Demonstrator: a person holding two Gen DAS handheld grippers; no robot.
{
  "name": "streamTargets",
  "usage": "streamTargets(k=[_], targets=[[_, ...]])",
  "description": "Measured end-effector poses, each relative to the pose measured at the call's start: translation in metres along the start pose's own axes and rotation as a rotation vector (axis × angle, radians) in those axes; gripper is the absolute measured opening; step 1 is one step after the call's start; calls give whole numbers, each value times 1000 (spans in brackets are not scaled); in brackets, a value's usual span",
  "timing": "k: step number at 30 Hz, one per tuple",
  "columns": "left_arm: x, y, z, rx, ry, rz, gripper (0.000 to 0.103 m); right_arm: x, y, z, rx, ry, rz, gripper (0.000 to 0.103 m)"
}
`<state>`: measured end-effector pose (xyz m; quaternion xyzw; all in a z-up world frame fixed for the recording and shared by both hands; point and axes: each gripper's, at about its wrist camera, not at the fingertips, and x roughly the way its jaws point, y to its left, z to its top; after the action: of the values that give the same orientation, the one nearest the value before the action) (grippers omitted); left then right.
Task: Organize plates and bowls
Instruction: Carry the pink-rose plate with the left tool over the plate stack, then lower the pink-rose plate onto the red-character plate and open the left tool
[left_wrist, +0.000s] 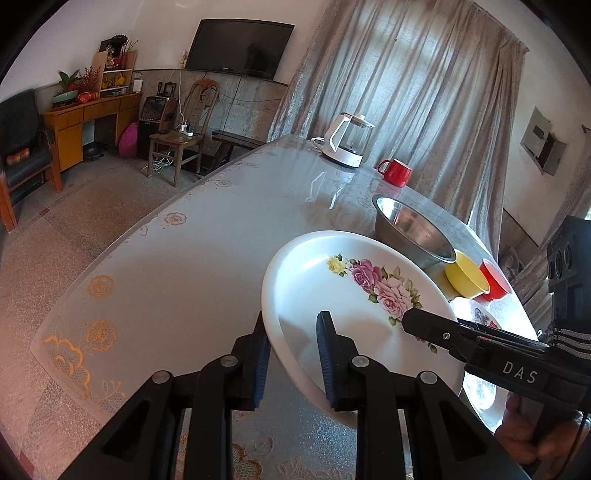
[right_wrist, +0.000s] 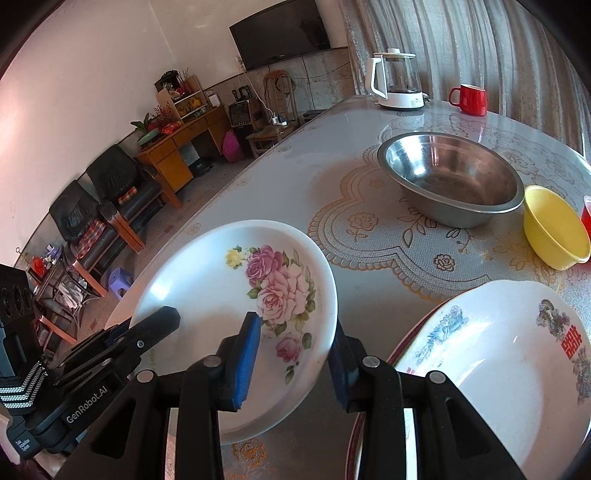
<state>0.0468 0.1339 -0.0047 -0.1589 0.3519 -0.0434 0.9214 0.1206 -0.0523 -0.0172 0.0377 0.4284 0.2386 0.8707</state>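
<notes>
A white plate with pink roses (left_wrist: 332, 280) (right_wrist: 207, 291) is held tilted above the table by both grippers. My left gripper (left_wrist: 293, 354) is shut on its left rim, one finger inside and one under. My right gripper (right_wrist: 295, 362) is shut on its right rim; it shows in the left wrist view (left_wrist: 436, 328). A white plate with red and blue print (right_wrist: 491, 373) lies on the table at the right, on another plate. A steel bowl (right_wrist: 450, 177) (left_wrist: 413, 229), a yellow bowl (right_wrist: 554, 229) (left_wrist: 465, 275) and a red bowl (left_wrist: 495, 280) stand behind.
A white kettle (right_wrist: 397, 81) and a red mug (right_wrist: 469, 99) stand at the far end of the glass-topped table (left_wrist: 192, 258). The table's left edge drops to the floor, with chairs (right_wrist: 110, 192) and a wooden desk (left_wrist: 85, 118) beyond.
</notes>
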Motion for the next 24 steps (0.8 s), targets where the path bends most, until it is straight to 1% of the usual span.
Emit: streamTargets(k=[7, 13, 19, 24], targets=[[-1, -25, 4, 50, -2, -38, 24, -21, -16, -6, 41, -40, -12, 35], [-1, -60, 5, 111, 4, -98, 24, -45, -39, -14, 84, -76, -39, 35], [4, -101, 1, 179, 38, -176, 24, -77, -71, -29, 146, -117, -82, 35], [11, -132, -6, 228, 65, -218, 24, -98, -97, -40, 201, -140, -126, 35]])
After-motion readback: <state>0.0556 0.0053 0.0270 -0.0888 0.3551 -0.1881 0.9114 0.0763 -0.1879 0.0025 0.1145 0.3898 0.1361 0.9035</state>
